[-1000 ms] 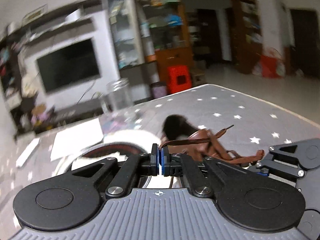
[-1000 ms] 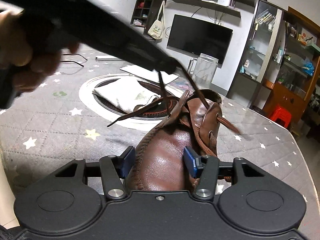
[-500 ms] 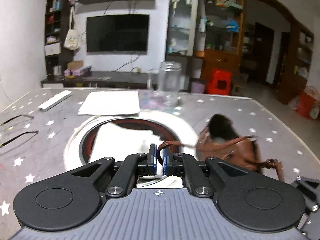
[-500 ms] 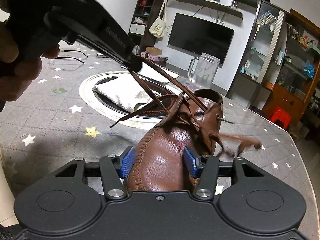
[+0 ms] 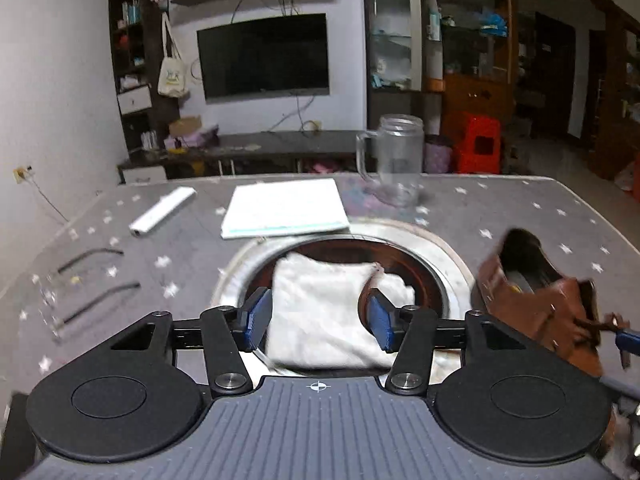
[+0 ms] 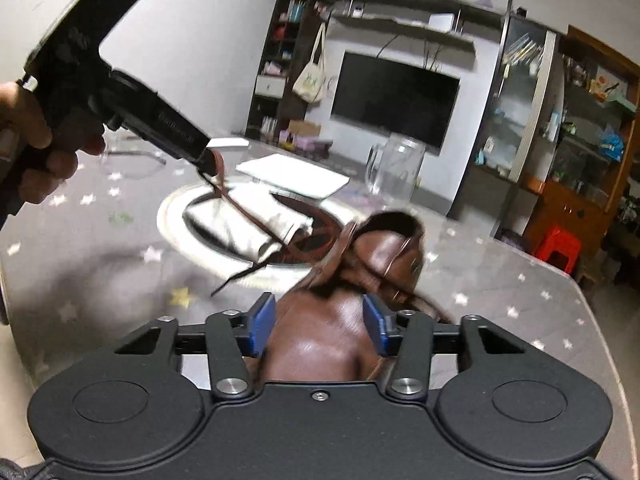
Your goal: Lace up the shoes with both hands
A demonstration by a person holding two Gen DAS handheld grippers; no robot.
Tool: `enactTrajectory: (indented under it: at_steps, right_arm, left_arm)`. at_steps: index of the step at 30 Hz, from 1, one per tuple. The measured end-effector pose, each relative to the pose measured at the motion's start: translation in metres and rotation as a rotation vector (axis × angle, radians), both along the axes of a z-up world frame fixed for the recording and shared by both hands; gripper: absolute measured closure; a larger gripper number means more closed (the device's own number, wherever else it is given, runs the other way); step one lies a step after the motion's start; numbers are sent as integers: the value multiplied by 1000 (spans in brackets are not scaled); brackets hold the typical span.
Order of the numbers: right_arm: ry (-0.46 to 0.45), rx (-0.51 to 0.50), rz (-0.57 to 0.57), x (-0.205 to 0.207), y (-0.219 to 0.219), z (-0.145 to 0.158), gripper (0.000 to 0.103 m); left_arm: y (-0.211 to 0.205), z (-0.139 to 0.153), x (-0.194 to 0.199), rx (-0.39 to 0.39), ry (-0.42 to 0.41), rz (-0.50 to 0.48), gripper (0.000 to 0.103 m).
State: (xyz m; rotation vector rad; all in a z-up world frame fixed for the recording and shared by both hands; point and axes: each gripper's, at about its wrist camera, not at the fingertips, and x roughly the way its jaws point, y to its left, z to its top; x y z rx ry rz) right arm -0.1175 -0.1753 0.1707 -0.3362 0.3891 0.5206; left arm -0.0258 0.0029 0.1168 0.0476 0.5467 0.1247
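A brown leather shoe (image 6: 332, 332) lies on the star-patterned table, its toe between the blue pads of my right gripper (image 6: 319, 324), which is shut on it. In the left wrist view the shoe (image 5: 536, 304) sits tilted at the right, blurred by motion. My left gripper (image 5: 319, 320) is open above the white cloth. A loop of brown lace (image 5: 366, 292) still hangs against its right pad. Seen from the right wrist, that lace (image 6: 256, 220) runs from the left gripper's tip (image 6: 208, 156) down toward the shoe, its loose end resting on the table.
A white cloth (image 5: 320, 308) lies in a round recess with a metal rim (image 5: 452, 256). Behind it are a white pad of paper (image 5: 284, 208), a glass jar mug (image 5: 398, 160) and a white stick-shaped object (image 5: 162, 210). Spectacles (image 5: 80, 280) lie at the left.
My left gripper, shut on the lace in the earlier frames, now stands open, with the lace only draped on one pad. The shoe has shifted and tilted in the right gripper.
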Motion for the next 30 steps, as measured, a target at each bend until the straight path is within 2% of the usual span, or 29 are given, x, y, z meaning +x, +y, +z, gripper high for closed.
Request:
enactTrajectory:
  at_steps: [3,7,9,11,15,20,25,30]
  right_arm:
    - [-19,-20,4,8,0,4,69]
    - [-39,-64,10,22,2,6,76]
    - [-49,-86,13,29,4,6,81]
    - [-58,-109,17,35,5,7,83]
    - [-59,-172,56,41,14,1,85]
    - [-83,-214,80,41,20,0,86]
    - [-131,-266,110,36,26,-1,86]
    - [-113,-251,108,42,26,-1,91]
  left_arm:
    - [-6,4,3,28,8,-30,44]
    - [-32,9,5,27,8,-151,43]
    - [-48,9,7,1,13,-231,43]
    - [-65,10,9,-21,17,-307,43]
    - [-96,9,19,-3,33,-386,42]
    - [-118,-3,37,23,69,-405,41]
    - [-100,-16,42,15,98,-356,42]
    - [-77,-28,45,-27,147,-302,46]
